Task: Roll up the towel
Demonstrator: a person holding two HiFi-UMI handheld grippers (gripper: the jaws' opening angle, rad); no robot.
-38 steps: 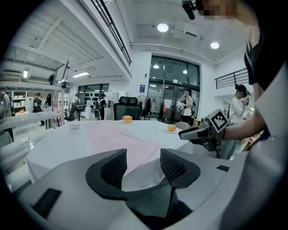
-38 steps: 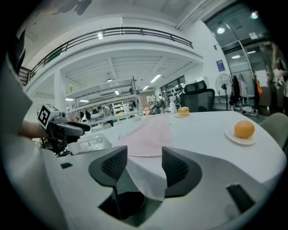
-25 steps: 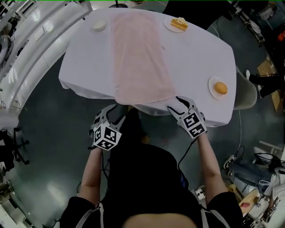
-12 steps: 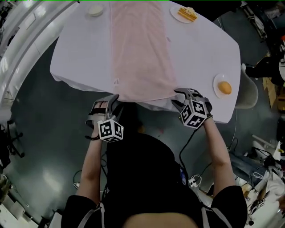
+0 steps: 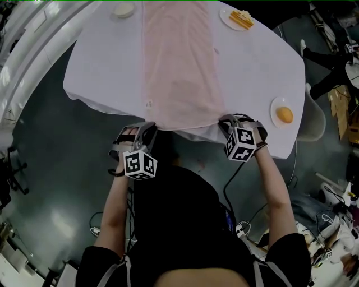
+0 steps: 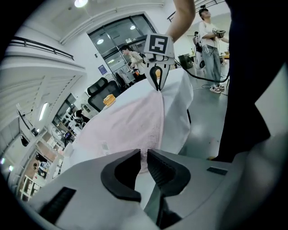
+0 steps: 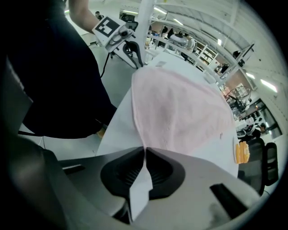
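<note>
A long pink towel (image 5: pixel 179 61) lies flat down the middle of the white-clothed table (image 5: pixel 101 67), its near end at the table's edge. My left gripper (image 5: pixel 147 130) is at the towel's near left corner. In the left gripper view its jaws (image 6: pixel 144 162) have just been closing and pinch the pink hem (image 6: pixel 130 121) in a narrow gap. My right gripper (image 5: pixel 226 122) is at the near right corner. Its jaws (image 7: pixel 145 161) have just been closing too and stand shut on the towel's corner (image 7: pixel 180 108), with a flap of white cloth caught between them.
A plate with an orange fruit (image 5: pixel 284 115) sits at the table's right edge. A plate of yellow food (image 5: pixel 242 19) and a small round dish (image 5: pixel 123 9) stand at the far end, either side of the towel. A pale chair (image 5: pixel 311 112) stands right of the table.
Both grippers came in and down onto the towel's near corners. Their jaws, wide open a second ago, have closed on the cloth.
</note>
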